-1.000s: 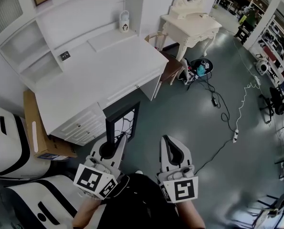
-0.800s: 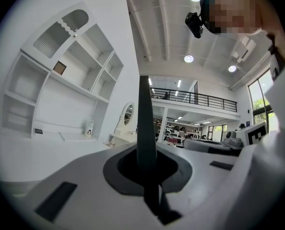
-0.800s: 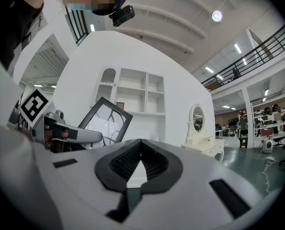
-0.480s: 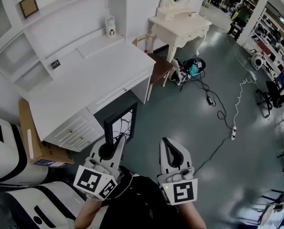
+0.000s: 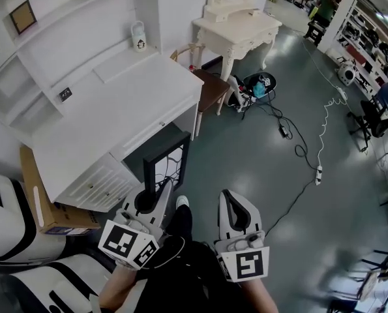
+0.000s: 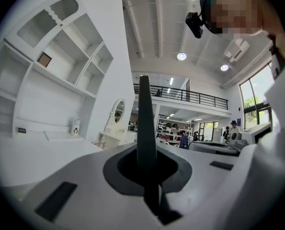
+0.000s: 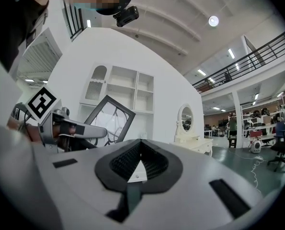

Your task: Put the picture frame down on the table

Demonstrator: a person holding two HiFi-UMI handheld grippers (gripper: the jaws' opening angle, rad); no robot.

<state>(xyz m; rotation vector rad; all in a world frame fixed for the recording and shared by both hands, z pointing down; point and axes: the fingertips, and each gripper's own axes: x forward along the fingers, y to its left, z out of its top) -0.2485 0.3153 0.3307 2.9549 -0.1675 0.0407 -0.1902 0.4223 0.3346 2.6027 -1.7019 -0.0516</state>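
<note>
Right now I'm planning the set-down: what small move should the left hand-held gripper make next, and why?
Probably carry the picture frame forward and left, over the white desk. The left hand-held gripper has it clamped in the air, above the floor and short of the desk top, so it cannot be lowered yet.

The picture frame [image 5: 167,150] stood on edge between the left tongs [image 5: 162,189], just before the worktop [image 5: 109,119] and off it. The right tongs [image 5: 227,194] lay just right of them. Behind, a chair [image 5: 210,90] sat between the worktop and a dressing table [image 5: 236,26].
</note>
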